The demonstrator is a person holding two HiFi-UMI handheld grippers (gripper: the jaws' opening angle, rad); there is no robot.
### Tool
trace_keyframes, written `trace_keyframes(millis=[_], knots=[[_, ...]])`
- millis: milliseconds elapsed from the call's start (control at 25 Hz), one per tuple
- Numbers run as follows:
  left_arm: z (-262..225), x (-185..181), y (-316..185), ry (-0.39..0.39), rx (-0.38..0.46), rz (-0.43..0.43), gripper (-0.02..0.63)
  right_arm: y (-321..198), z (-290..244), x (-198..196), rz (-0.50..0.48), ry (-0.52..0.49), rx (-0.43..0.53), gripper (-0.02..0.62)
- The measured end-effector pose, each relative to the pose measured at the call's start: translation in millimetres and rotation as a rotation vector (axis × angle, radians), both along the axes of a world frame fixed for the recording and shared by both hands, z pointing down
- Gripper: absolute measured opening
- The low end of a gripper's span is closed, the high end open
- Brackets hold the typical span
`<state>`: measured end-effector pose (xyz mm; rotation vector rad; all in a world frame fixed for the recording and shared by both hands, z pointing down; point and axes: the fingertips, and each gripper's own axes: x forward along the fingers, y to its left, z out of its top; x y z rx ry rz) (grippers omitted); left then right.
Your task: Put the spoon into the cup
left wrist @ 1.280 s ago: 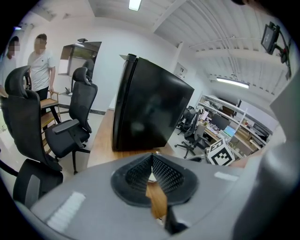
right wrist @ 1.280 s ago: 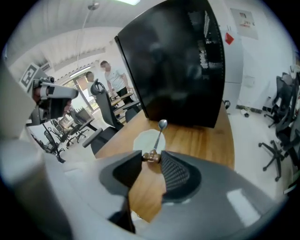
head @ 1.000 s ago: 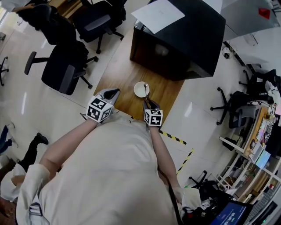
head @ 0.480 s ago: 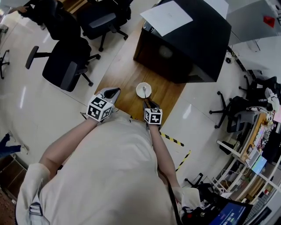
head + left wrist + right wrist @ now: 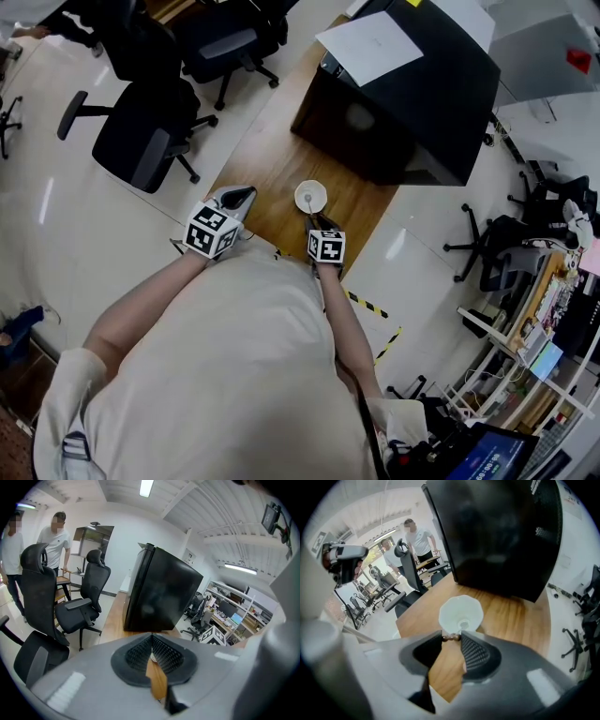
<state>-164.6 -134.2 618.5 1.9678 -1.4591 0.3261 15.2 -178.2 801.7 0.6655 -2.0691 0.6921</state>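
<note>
Two hand-held claws, one cup, one spoon, logged across the head view from left to right.

1. Office chairs (image 5: 141, 141), black, on the pale floor left of the table; more of them show in the left gripper view (image 5: 40, 592), with two people standing behind.
2. Left claw (image 5: 242, 195), at the table's near left edge, marker cube toward the person. Its own view (image 5: 151, 635) shows the ribbed pads pressed together at the tips, with nothing pinched; only a wedge of wood shows through the gap below them.
3. Table (image 5: 272, 159), long, wood-topped, running away from the person; also seen in the right gripper view (image 5: 511, 616).
4. Cup (image 5: 302, 188), white, upright on the table's near end, well apart from the left claw and just ahead of the right claw. From above its rim looks many-sided (image 5: 452, 607).
5. Spoon (image 5: 309, 208), standing in the cup: lower end inside against the bottom, thin stem rising over the near rim. The handle end is brown and beaded (image 5: 449, 638).
6. Right claw (image 5: 315, 223), pointing steeply down just behind the cup, pinching the spoon's beaded handle between its pads (image 5: 452, 637).
7. Cabinet (image 5: 412, 103), large, black, on the table's far end beyond the cup, with a white sheet of paper (image 5: 368, 47) on top.
8. Floor tape (image 5: 370, 300), yellow-and-black striped, right of the person.
</note>
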Motion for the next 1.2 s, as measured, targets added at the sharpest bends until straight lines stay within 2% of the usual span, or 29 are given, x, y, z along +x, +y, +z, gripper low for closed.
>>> trace_keyframes(millis=[360,440,560,640,760,840,920,1080,1200], knots=[[2.3,-35.7,14.7,0.006,0.010,0.003,-0.023,3.2,3.1,-4.4,0.052,0.027,0.018,0.127],[2.9,-44.8,17.5,0.004,0.013,0.025,-0.023,2.5,3.3,-3.7,0.093,0.036,0.048,0.131],[-0.6,-61.9,21.3,0.005,0.026,0.064,-0.023,0.0,-2.1,-2.9,0.188,0.042,0.093,0.198],[0.2,-79.4,25.1,0.005,0.030,0.063,-0.023,-4.1,-6.9,-11.0,0.238,0.030,0.107,0.202],[11.0,-104.0,35.4,0.008,0.018,0.067,-0.023,-1.6,-22.9,-34.1,0.308,-0.047,0.146,0.202],[13.5,-100.3,31.6,0.030,0.022,0.121,-0.023,2.9,-54.5,-36.1,0.393,-0.135,0.196,0.202],[11.2,-94.6,32.1,0.055,0.021,0.145,-0.023,9.3,-87.6,-41.6,0.437,-0.225,0.245,0.202],[12.7,-92.5,27.6,0.074,0.017,0.168,-0.023,14.9,-143.2,-76.1,0.426,-0.376,0.326,0.195],[11.0,-81.0,26.7,0.070,0.031,0.199,-0.023,26.4,-170.0,-89.9,0.384,-0.473,0.353,0.181]])
